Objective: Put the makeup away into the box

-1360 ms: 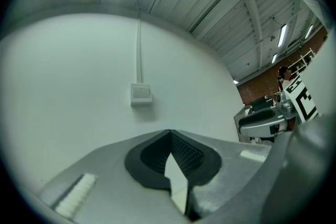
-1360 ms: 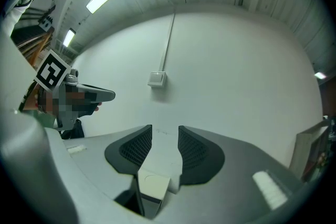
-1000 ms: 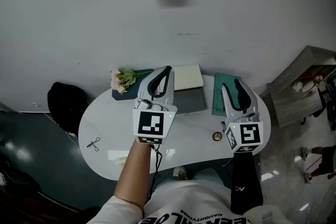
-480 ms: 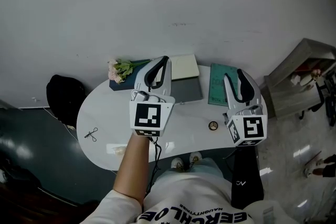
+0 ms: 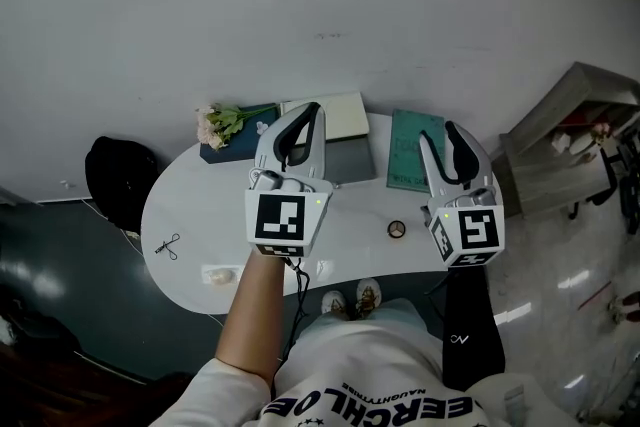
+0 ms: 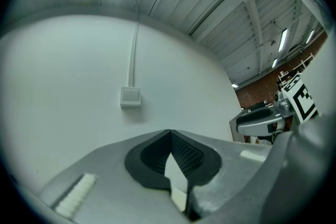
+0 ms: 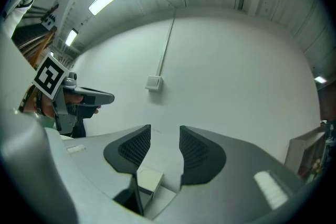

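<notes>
In the head view my left gripper [image 5: 314,108] hovers over the white oval table [image 5: 190,215] with its jaw tips touching and nothing in them. The left gripper view shows the same gripper [image 6: 169,132] shut, pointing at a bare wall. My right gripper [image 5: 438,133] hangs over the table's right end, beside a green book [image 5: 408,150]. Its jaws [image 7: 164,131] stand apart with nothing between them and have just been opening slightly. A cream box [image 5: 338,115] and a grey flat case [image 5: 352,158] lie at the table's back. A small round compact [image 5: 397,229] lies between the grippers.
Pink flowers [image 5: 213,123] lie on a dark book at the back left. A small black item [image 5: 167,246] and a small white piece [image 5: 217,274] sit near the front left edge. A black bag [image 5: 115,190] is on the floor at left, a grey shelf [image 5: 570,130] at right.
Both grippers have drifted a little to the right over the table, the right one now past the green book's right side. The table sits further left in the head view.
</notes>
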Motion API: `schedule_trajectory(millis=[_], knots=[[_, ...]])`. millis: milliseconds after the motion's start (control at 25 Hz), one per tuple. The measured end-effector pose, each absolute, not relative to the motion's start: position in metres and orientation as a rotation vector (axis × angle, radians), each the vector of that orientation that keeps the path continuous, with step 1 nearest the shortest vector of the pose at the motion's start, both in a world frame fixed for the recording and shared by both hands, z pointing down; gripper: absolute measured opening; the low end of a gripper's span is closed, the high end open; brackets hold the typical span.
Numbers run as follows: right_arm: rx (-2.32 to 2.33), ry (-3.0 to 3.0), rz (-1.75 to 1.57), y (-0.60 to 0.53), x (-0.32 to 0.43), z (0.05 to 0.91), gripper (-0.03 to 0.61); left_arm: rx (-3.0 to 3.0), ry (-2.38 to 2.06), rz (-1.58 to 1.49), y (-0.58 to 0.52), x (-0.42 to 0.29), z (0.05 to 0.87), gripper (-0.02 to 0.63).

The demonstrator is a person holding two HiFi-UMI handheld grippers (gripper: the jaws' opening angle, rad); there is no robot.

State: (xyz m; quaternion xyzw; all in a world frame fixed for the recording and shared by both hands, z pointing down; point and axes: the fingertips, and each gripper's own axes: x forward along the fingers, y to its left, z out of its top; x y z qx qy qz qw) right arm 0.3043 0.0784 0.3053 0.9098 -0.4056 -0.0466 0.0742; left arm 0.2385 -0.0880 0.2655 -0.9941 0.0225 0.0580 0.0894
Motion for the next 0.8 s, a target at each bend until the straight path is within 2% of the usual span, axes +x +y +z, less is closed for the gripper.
schedule_trajectory(millis=[320, 800], knots=[[2.625, -1.297, 0.218, 0.074, 0.311, 0.412, 0.259, -2.942, 0.093, 0.15, -0.078, 0.24, 0.278, 0.005], [2.365, -1.299, 0.849, 0.095, 0.275, 0.61, 0.327, -2.934, 0.157, 0.085, -0.088, 0.237, 0.295, 0.005]])
